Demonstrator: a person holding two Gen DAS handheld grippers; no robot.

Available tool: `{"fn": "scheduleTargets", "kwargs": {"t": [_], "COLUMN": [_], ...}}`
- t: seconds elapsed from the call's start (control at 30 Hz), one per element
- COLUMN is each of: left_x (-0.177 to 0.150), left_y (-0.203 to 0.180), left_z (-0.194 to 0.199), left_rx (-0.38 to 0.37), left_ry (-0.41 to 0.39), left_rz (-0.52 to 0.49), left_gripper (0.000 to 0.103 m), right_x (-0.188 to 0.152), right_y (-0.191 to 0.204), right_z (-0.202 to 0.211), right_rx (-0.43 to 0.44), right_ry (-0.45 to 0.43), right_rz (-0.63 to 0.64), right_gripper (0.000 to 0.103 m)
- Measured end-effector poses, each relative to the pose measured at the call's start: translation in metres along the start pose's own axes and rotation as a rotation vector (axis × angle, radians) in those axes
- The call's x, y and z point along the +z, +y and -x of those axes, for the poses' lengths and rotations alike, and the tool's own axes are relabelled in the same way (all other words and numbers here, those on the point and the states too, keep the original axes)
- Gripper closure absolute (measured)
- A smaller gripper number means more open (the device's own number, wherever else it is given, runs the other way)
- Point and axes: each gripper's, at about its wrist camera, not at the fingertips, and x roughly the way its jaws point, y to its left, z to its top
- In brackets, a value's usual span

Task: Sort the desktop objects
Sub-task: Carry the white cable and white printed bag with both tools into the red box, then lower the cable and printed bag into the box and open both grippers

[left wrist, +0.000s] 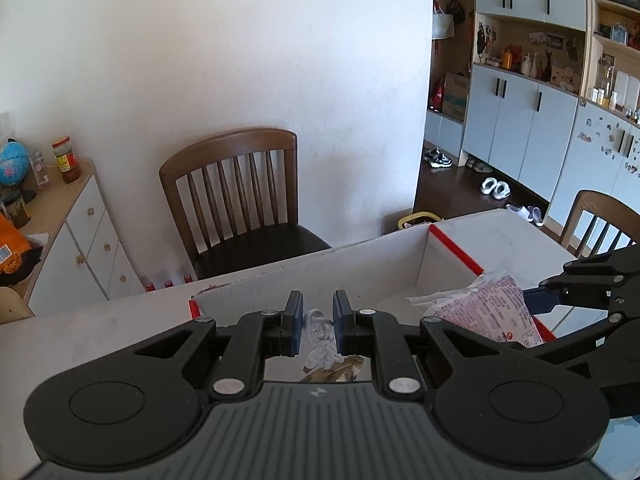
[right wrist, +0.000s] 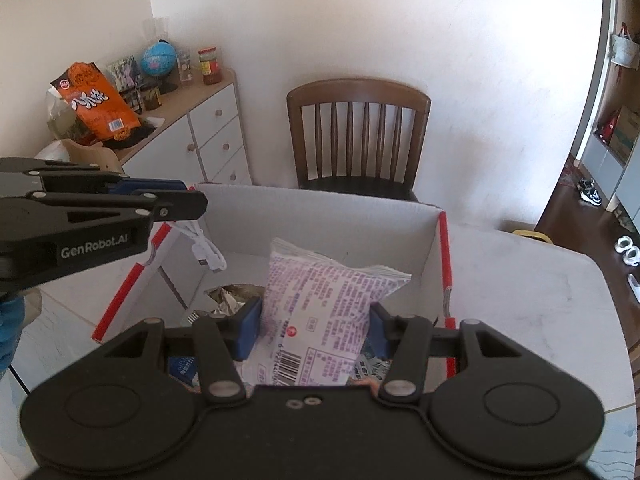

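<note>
Fingers of the left gripper [left wrist: 318, 322] are pinched on a white cable [left wrist: 320, 340]; a purple packet [right wrist: 316, 312] is clamped by the right gripper [right wrist: 314, 330], both above the box [right wrist: 320, 204].

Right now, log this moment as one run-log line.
left gripper: shut on white cable | right gripper: shut on purple snack packet | both over white cardboard box | phase: placing
</note>
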Motion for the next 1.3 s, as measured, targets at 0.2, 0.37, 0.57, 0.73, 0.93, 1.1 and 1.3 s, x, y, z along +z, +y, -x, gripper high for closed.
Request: {"fn": "scheduleTargets", "kwargs": {"t": [0.2,0.37,0.57,0.73,0.93,1.1,1.3], "left_x": [-0.008,-0.011,-0.014,-0.017,-0.021,-0.028,-0.033], "left_y": [0.002,0.003,0.002,0.003,0.003,0.007,0.01], "left_z": [-0.014,-0.028,-0.042,-0.052,-0.063,-0.071,-0.078], "left_rx": [0.003,0.005,0.025,0.041,0.043,0.039,0.035], "left_ry": [0.017,0.035,0.046,0.065,0.105,0.142,0.178], "left_rz": [0.007,0.005,-0.005,-0.006,-0.012,0.0,0.011], "left_gripper": [0.089,0.089,0.089,0.089,0.089,0.089,0.089], "right_x": [-0.002,-0.006,-0.005,-0.005,-0.009,-0.011,-0.011], "right_y": [0.001,0.005,0.014,0.019,0.023,0.024,0.025], "right_z": [-0.015,-0.023,-0.03,-0.037,-0.043,-0.046,-0.051], "right_rx": [0.005,0.016,0.029,0.036,0.05,0.056,0.057], "right_ry": [0.026,0.033,0.04,0.056,0.08,0.094,0.116], "right_rz": [0.003,0.015,0.061,0.09,0.111,0.114,0.109], "right_gripper": [0.05,0.05,0.05,0.05,0.05,0.05,0.049]}}
